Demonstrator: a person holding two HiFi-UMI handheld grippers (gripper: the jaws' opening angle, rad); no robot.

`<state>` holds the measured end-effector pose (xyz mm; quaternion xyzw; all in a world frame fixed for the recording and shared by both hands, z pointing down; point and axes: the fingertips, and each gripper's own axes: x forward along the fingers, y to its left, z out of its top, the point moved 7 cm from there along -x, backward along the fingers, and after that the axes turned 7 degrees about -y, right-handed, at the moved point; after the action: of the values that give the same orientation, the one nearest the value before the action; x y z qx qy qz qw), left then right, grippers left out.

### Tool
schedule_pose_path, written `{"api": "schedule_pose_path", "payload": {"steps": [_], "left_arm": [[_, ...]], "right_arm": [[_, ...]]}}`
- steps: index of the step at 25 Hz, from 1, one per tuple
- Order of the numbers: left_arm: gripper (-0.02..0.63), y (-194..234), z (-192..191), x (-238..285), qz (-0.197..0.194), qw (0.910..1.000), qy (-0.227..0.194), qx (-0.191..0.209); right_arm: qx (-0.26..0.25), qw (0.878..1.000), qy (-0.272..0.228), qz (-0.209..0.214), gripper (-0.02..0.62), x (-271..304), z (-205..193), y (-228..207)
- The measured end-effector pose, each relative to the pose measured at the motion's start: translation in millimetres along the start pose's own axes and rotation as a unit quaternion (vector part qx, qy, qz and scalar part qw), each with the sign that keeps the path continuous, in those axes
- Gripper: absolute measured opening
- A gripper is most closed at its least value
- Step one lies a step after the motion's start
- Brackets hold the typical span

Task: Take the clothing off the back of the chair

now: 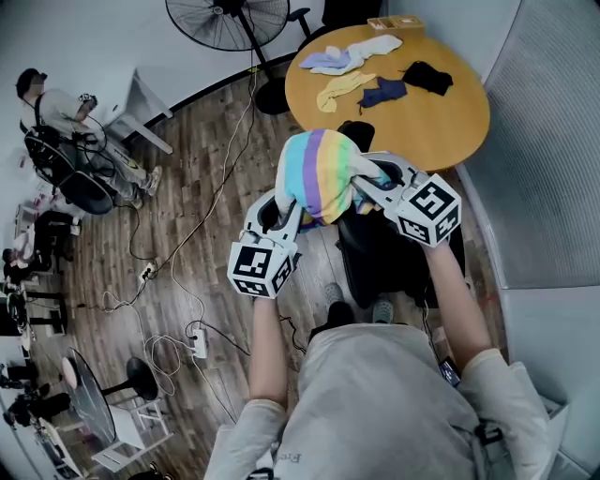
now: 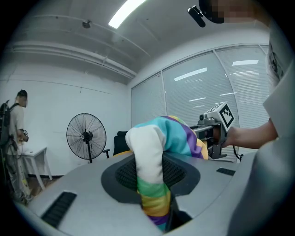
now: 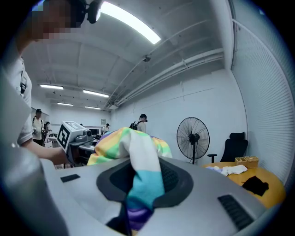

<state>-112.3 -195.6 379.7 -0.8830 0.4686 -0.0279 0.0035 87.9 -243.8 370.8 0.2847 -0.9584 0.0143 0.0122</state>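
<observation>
While 2 grippers pinch it, the rainbow-striped soft cloth garment (image 1: 319,173) sits bunched between them, held above the black office chair (image 1: 384,253). Left gripper (image 1: 281,208): jaws clamped on 1 fold, white and striped fabric squeezed between the pads. Right gripper (image 1: 370,178): jaws clamped on another fold, teal and purple bands pinched in the gap. Whether the garment touches the chair back cannot be told. Beyond the chair: round orange-wood table (image 1: 450,122) carrying several small clothing pieces. Black pedestal fan (image 1: 228,19) stands near the table.

Rainbow-striped garment (image 2: 154,147) tight in the left claw (image 2: 160,215), right claw (image 2: 204,134) at its far end.
</observation>
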Motion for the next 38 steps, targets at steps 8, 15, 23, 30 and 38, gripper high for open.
{"api": "schedule_pose_path", "payload": {"steps": [8,15,23,30,38], "left_arm": [[0.121,16.7,22.8,-12.4,0.017,0.9995,-0.016,0.019],[0.120,39.1,41.5,-33.2,0.037,0.9981,-0.042,0.024],[0.120,69.4,56.1,-61.5,0.069,0.9950,-0.069,0.025],[0.120,97.9,61.9,-97.1,0.100,0.9914,-0.079,0.027],[0.121,126.7,45.2,-120.0,0.120,0.9901,-0.071,0.019]], "right_arm": [[-0.046,0.999,-0.009,0.008,0.100,15.1,31.5,9.7],[-0.067,0.997,-0.036,0.021,0.100,42.2,62.7,25.4],[-0.060,0.995,-0.076,0.031,0.100,78.6,87.9,49.8],[-0.046,0.994,-0.085,0.054,0.100,109.8,94.5,81.6],[-0.001,0.995,-0.075,0.068,0.100,141.2,71.6,103.0]]}}
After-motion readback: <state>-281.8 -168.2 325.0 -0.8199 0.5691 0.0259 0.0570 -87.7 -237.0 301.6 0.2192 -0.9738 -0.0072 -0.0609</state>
